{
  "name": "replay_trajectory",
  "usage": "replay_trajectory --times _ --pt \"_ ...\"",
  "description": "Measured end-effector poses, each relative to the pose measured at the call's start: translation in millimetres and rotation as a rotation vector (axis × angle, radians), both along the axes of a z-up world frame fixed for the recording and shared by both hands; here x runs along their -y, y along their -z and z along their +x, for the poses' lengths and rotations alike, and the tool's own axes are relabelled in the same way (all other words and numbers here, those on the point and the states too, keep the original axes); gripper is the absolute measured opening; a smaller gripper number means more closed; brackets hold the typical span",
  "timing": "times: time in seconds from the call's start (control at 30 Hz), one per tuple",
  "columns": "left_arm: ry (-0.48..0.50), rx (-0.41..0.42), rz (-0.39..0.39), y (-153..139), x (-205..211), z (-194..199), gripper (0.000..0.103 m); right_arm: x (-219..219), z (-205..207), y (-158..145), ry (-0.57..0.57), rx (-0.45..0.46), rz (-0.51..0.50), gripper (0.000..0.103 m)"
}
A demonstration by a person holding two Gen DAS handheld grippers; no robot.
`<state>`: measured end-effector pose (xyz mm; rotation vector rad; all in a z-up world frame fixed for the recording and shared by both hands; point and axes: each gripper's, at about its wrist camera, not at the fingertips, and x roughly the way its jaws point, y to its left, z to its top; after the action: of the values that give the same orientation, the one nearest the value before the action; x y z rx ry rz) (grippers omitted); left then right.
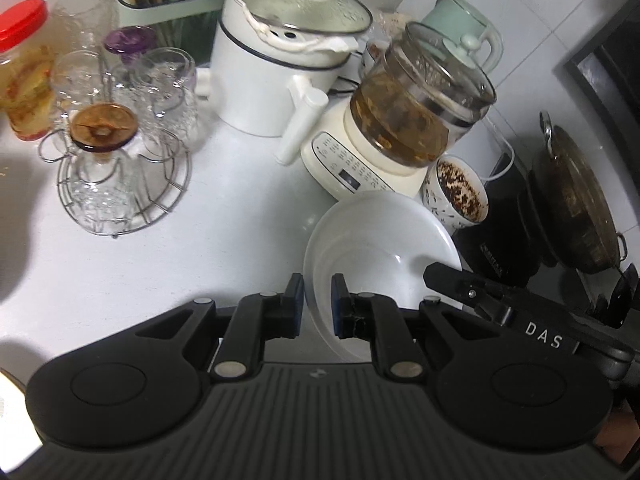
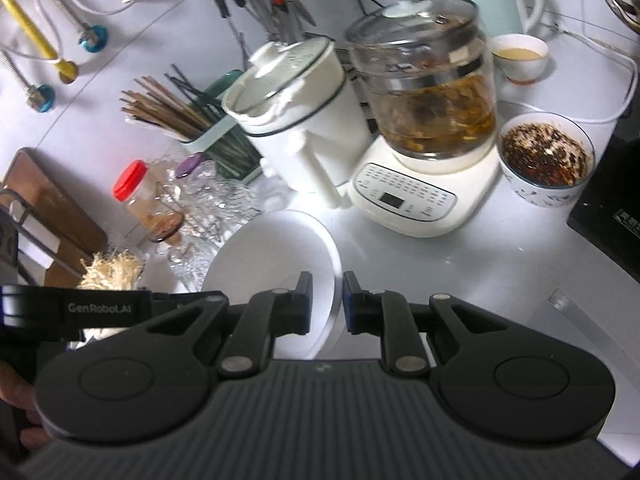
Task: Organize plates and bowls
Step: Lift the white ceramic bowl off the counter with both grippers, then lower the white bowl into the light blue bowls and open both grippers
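Two tools share one white bowl, each pinching its rim from an opposite side.

Left wrist view: the left tool (image 1: 318,304) has its narrow jaws closed on the near left rim of the white bowl (image 1: 376,240), one pad inside the wall and one outside. The bowl hangs tilted above the table (image 1: 240,240), whose widest bare stretch lies left of the bowl, between it and the wire glass rack (image 1: 124,184). Ahead, the bowl's far rim comes close to the glass kettle (image 1: 420,108) on its white base and to the patterned bowl (image 1: 458,196) of dark flakes. Only here do the dark wok (image 1: 576,200) at the right edge and the right tool's finger over the bowl's right side show.

Right wrist view: the right tool (image 2: 327,304) is closed just as narrowly on the bowl's (image 2: 280,248) right rim. Bare table (image 2: 460,280) opens to the right. Only here appear the chopstick holder (image 2: 192,120), the wooden cutting board (image 2: 48,208), a small cup (image 2: 520,56) of pale liquid, and the white cooker (image 2: 296,120) seen whole.
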<state>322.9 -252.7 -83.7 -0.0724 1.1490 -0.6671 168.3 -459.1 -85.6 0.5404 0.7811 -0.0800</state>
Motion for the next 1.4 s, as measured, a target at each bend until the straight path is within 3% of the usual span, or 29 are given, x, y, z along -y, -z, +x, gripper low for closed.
replay_trajectory --times 0.53,1.03,1.4 --pt "-0.098 0.016 -0.018 -12.1 -57.1 -9.7 0.015 -40.8 14.5 -11.5 -0.110 0.009 -0.015 0.018" --pt "-0.253 -0.108 -0.030 32.8 -110.7 -16.8 0.016 -79.6 33.5 20.3 -0.240 -0.086 0.000 0.018" --pt "-0.274 -0.162 0.019 59.2 -123.7 -23.0 0.016 -98.0 35.6 48.6 -0.291 -0.190 -0.004 0.020"
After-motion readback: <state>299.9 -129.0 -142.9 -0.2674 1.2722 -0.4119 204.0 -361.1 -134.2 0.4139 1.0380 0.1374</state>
